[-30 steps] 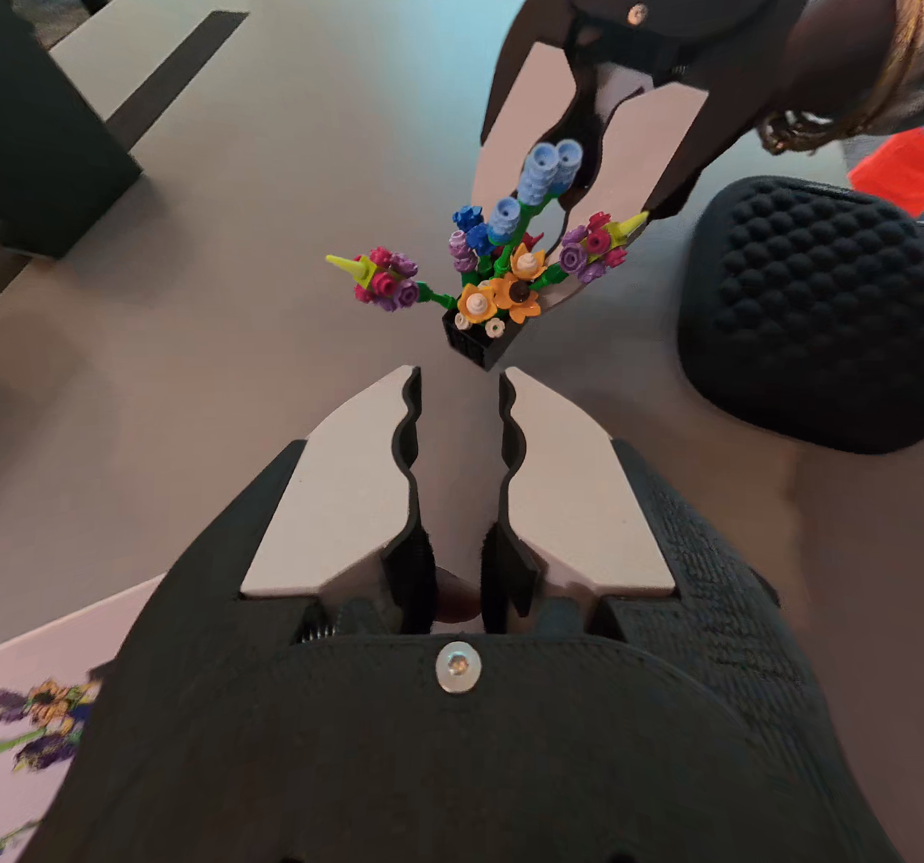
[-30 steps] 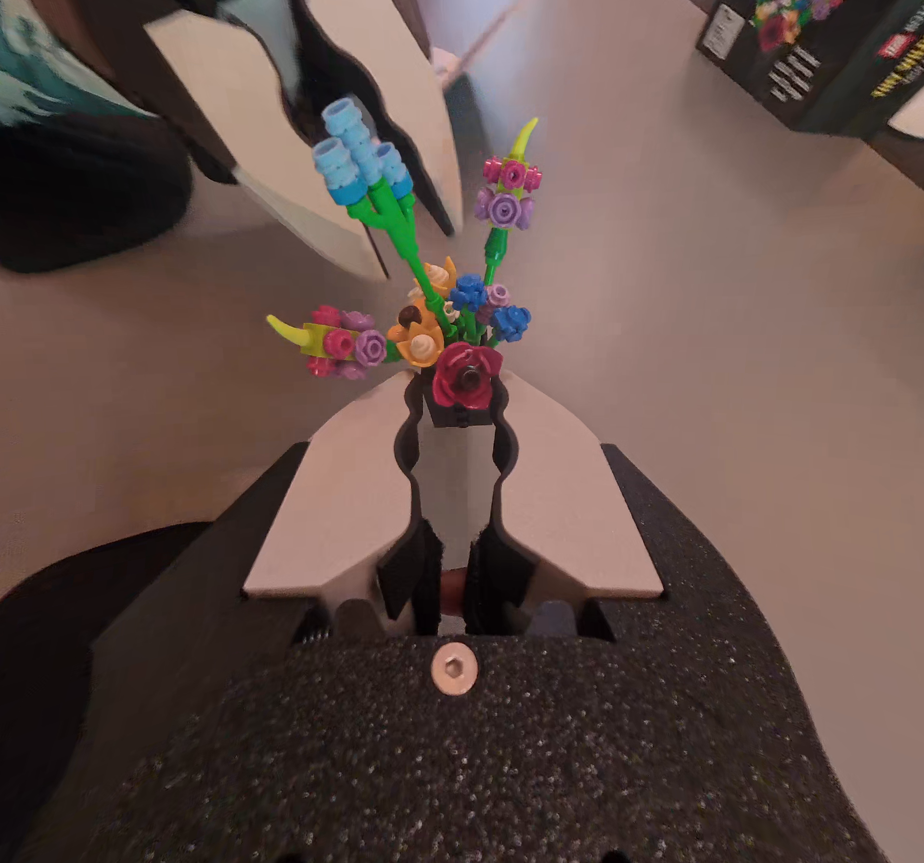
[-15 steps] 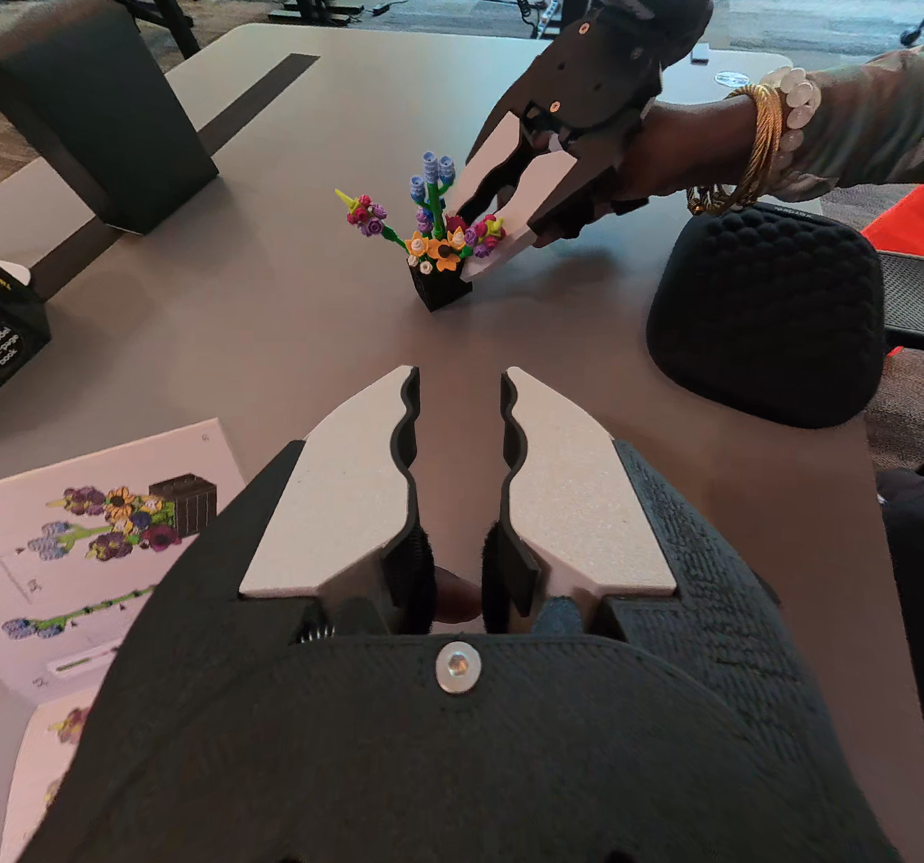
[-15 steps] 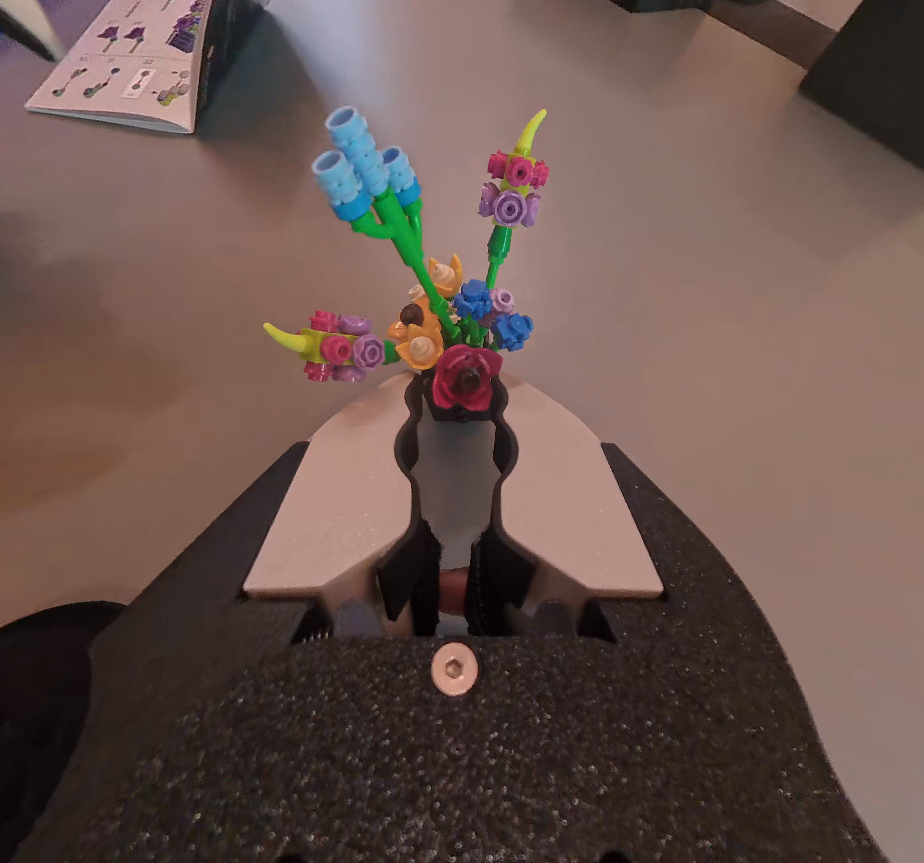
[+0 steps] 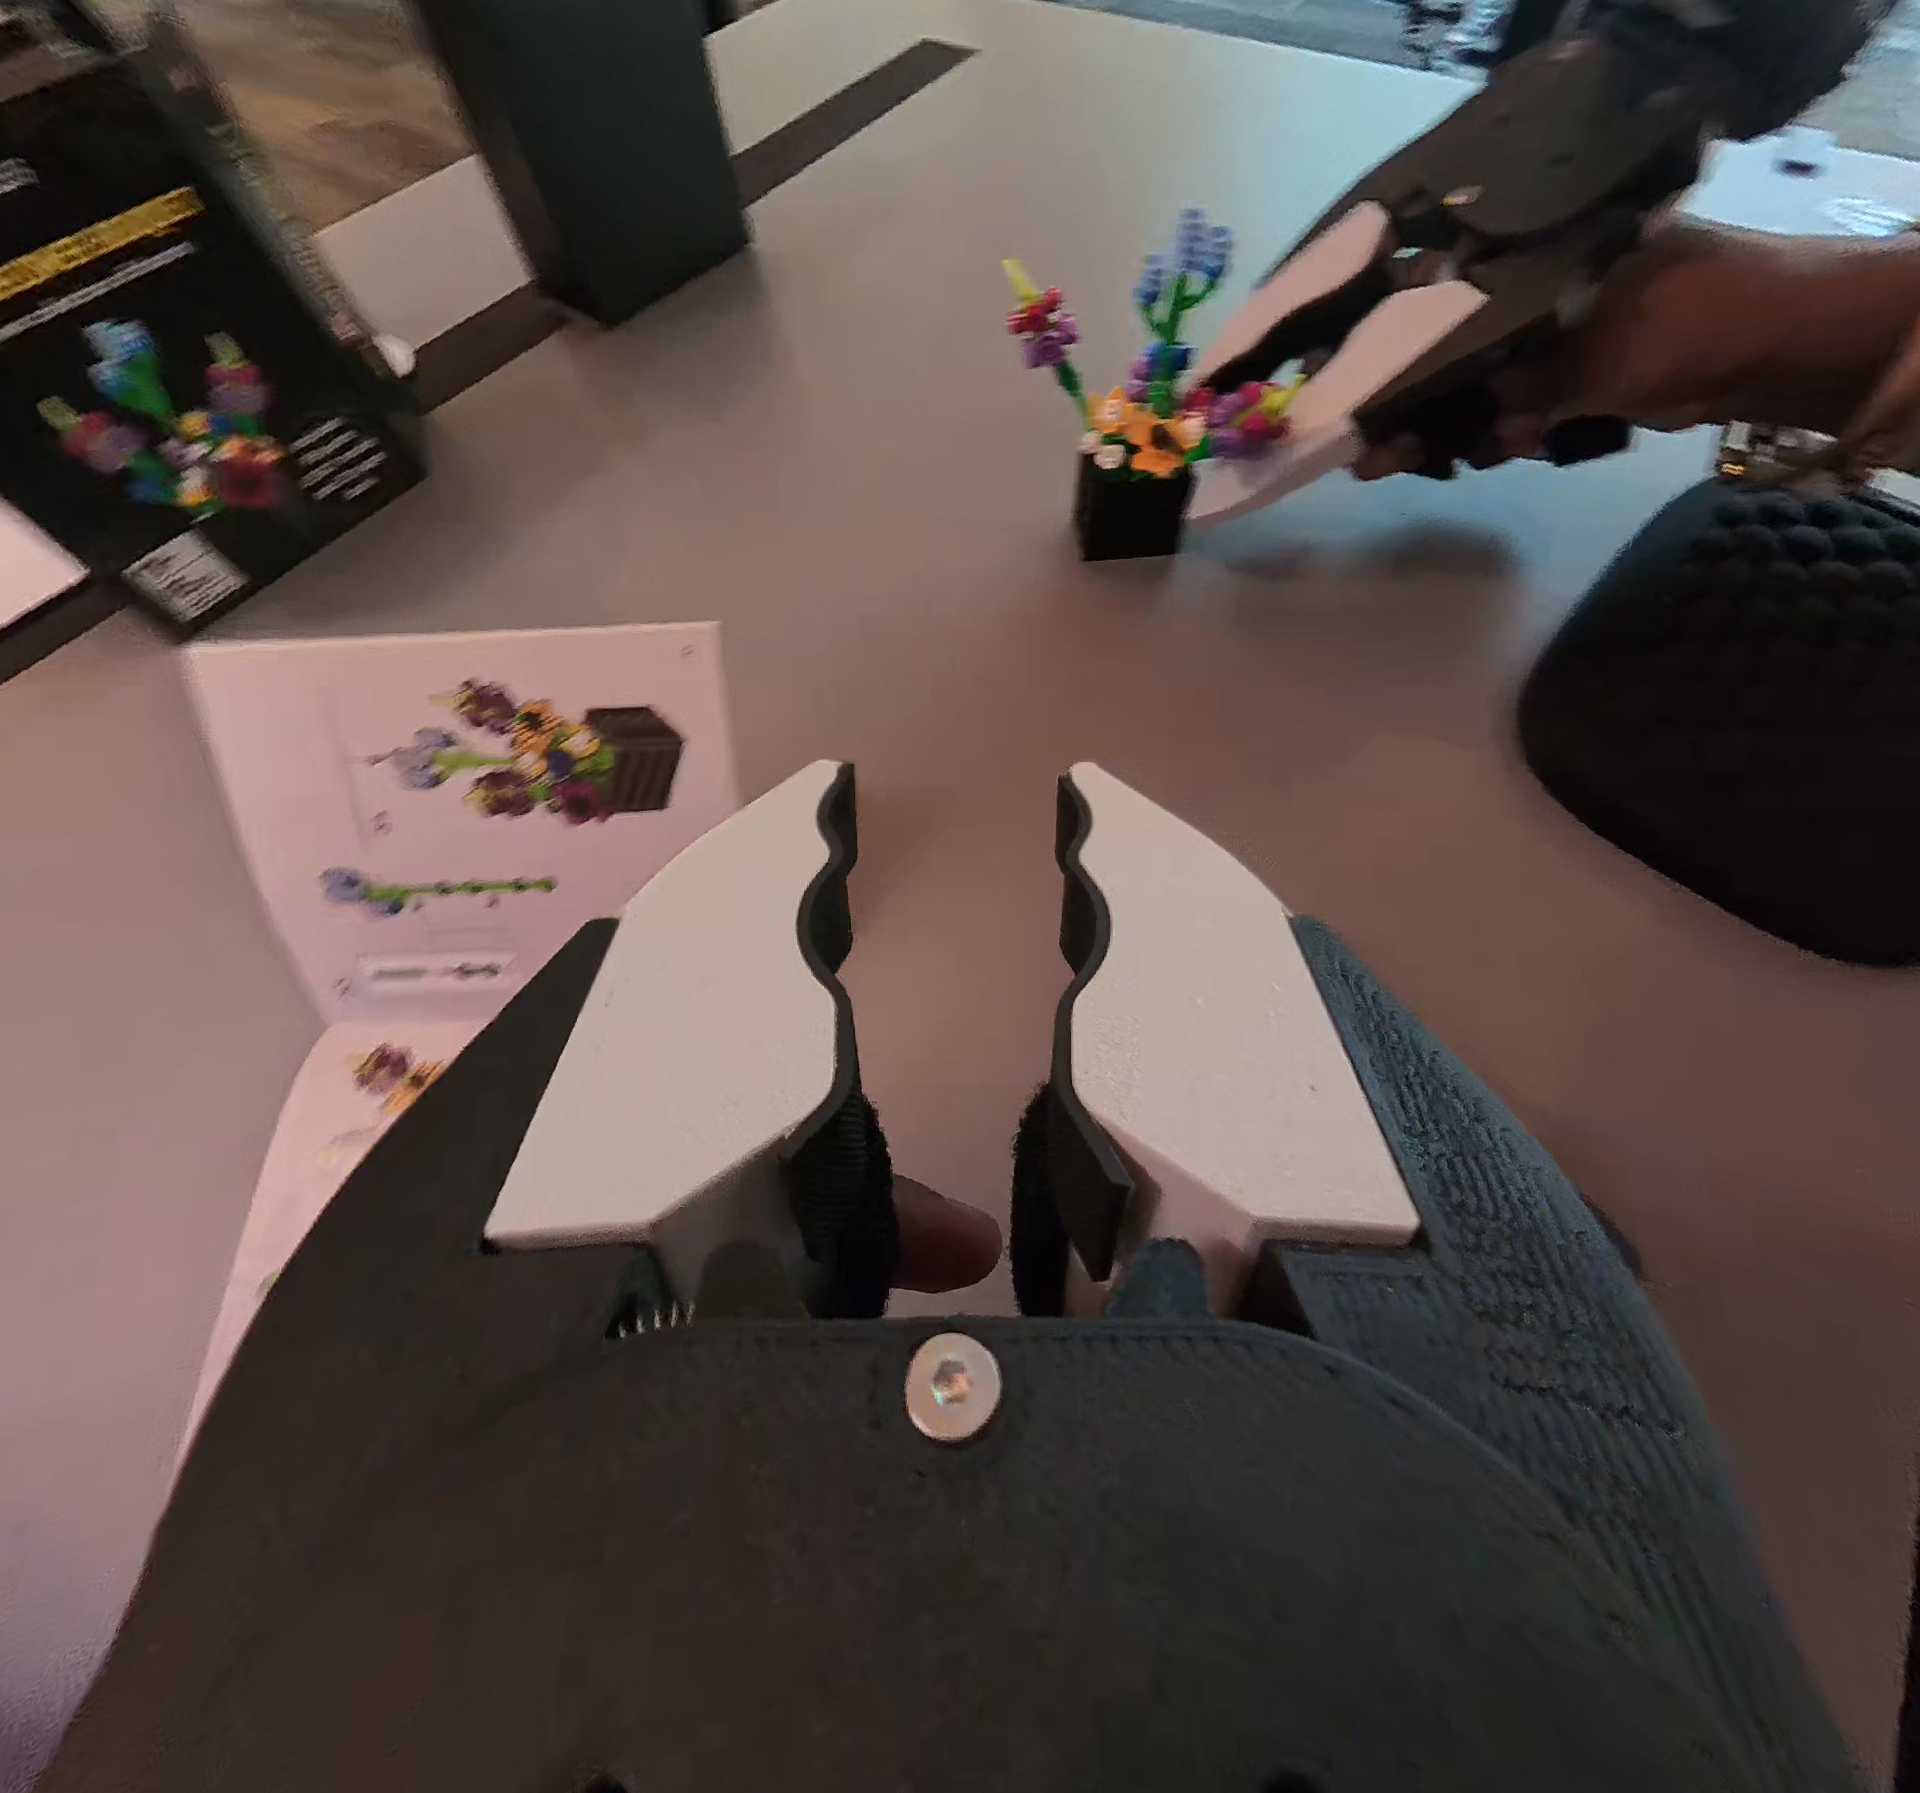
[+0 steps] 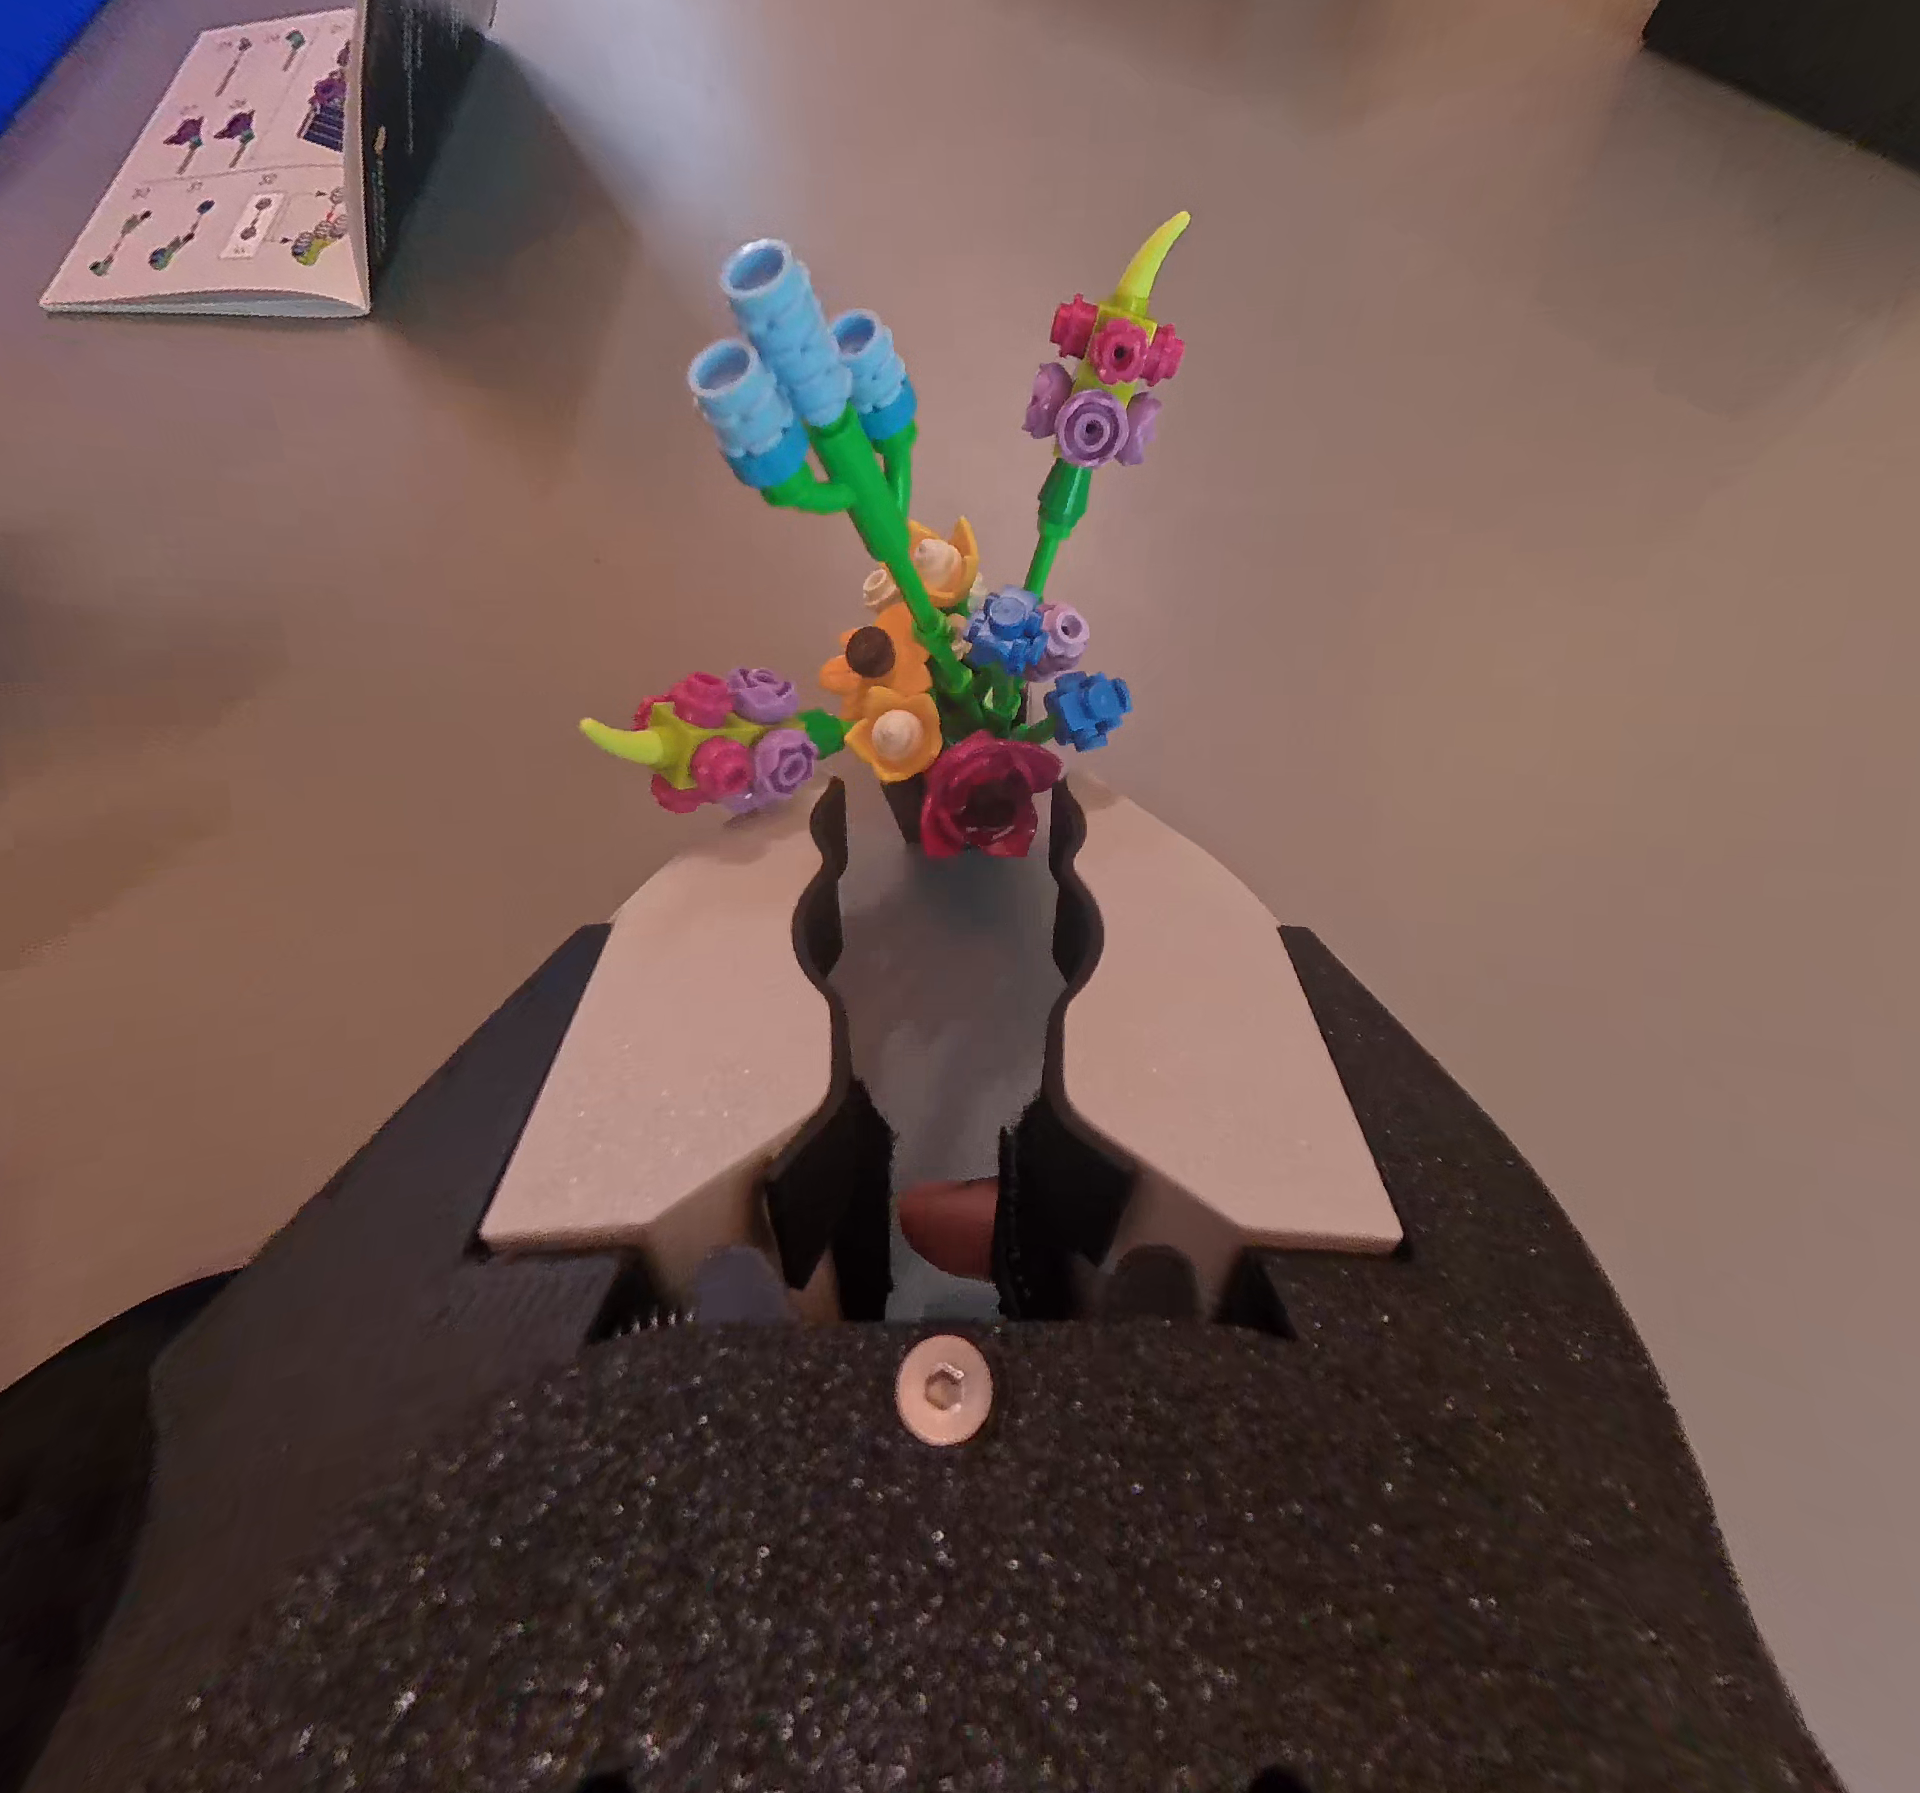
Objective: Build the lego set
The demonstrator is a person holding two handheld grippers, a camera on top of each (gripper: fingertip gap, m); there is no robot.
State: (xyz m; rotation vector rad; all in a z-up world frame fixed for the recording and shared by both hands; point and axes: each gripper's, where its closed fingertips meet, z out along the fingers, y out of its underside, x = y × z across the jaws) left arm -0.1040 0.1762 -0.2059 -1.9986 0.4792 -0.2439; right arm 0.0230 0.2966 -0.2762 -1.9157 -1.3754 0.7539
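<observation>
The lego flower bouquet (image 6: 914, 663) has blue, purple, pink, orange and red blooms in a small black pot (image 5: 1130, 517). It stands upright on the grey table (image 5: 935, 393). My right gripper (image 6: 948, 813) is open. Its fingertips flank the pot just under the red rose, and there is a gap between the pads and the pot. In the left wrist view its pale fingers (image 5: 1330, 289) reach the bouquet from the right. My left gripper (image 5: 956, 798) is open and empty, well back from the bouquet over bare table.
An open instruction booklet (image 5: 468, 808) lies at the left, and it also shows in the right wrist view (image 6: 208, 174). The black set box (image 5: 177, 393) and a tall black block (image 5: 582, 112) stand behind it. A black dimpled pad (image 5: 1745, 725) lies at the right. The left gripper's tips are roughly 20 centimeters from the right gripper's. To reach the tall black block (image 5: 582, 112) in a straight line is about 25 centimeters for my right fingers, about 35 centimeters for my left.
My right gripper's jaws have widened off the black pot, and the bouquet now stands on the table. My left gripper has drawn back and to the left, its jaws slightly wider.
</observation>
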